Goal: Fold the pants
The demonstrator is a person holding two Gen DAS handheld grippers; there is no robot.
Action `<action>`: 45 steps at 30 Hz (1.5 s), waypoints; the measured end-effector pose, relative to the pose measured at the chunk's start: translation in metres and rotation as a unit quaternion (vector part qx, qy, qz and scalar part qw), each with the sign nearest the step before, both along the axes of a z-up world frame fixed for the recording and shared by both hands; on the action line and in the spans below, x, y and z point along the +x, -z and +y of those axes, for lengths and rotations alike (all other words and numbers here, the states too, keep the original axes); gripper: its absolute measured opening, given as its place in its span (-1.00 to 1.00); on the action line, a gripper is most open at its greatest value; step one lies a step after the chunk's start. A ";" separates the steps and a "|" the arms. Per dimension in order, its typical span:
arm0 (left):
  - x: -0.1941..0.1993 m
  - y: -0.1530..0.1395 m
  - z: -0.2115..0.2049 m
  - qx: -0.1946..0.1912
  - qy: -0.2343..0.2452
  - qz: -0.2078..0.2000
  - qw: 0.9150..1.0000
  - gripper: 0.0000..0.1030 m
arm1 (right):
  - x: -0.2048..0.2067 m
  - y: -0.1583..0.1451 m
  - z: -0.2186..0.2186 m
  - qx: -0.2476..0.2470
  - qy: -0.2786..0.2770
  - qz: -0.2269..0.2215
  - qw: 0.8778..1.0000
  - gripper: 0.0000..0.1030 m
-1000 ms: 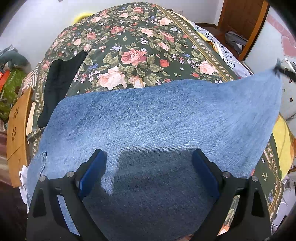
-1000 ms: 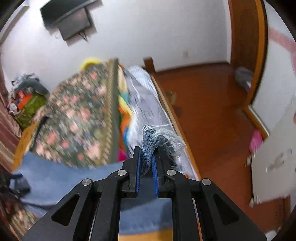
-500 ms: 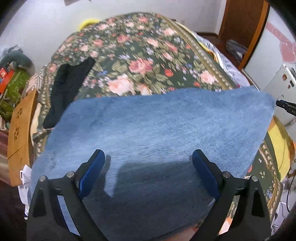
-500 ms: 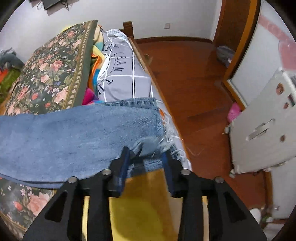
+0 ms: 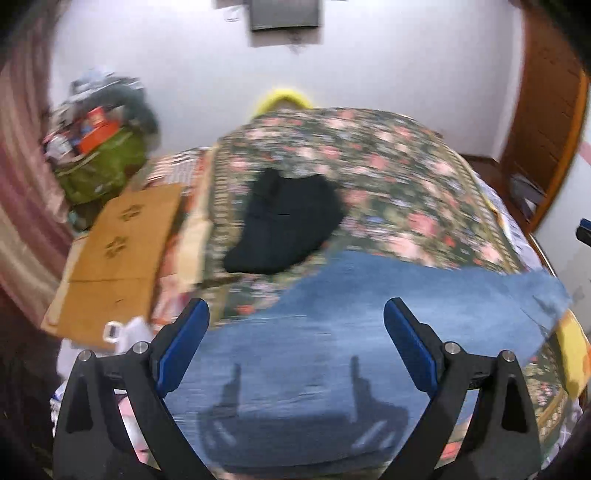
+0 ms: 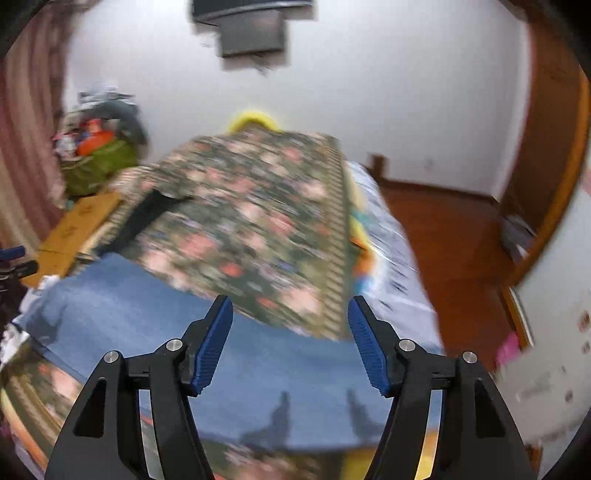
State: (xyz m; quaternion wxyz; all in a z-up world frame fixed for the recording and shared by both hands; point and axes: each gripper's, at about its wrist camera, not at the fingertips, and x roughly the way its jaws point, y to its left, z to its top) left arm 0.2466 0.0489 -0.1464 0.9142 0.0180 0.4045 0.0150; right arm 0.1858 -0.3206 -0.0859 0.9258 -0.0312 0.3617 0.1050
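Blue denim pants (image 5: 388, 332) lie folded flat across the near end of a bed with a floral cover (image 5: 369, 177). My left gripper (image 5: 295, 332) hovers above them, open, with nothing between its blue pads. The right wrist view shows the same pants (image 6: 147, 314) as a blue band beneath my right gripper (image 6: 290, 325). Its jaws are opening and hold nothing. Both views are blurred by motion. The right gripper's tip (image 5: 583, 230) shows at the right edge of the left wrist view.
A black garment (image 5: 284, 225) lies on the cover beyond the pants. Left of the bed are a wooden board (image 5: 110, 251) and a green bag (image 5: 99, 166) piled with things. A screen (image 6: 251, 29) hangs on the white wall. Red-brown floor (image 6: 443, 229) and a wooden door (image 6: 546, 122) are to the right.
The right gripper let go of the frayed pant hem and opened. Both grippers pulled back and rose from the pants, which now lie flat on the bed.
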 end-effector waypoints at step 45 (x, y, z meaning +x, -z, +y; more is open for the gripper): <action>-0.029 0.178 0.199 -0.074 -0.146 0.184 0.969 -0.79 | 0.148 0.147 0.301 -0.063 -0.231 0.149 0.959 -0.84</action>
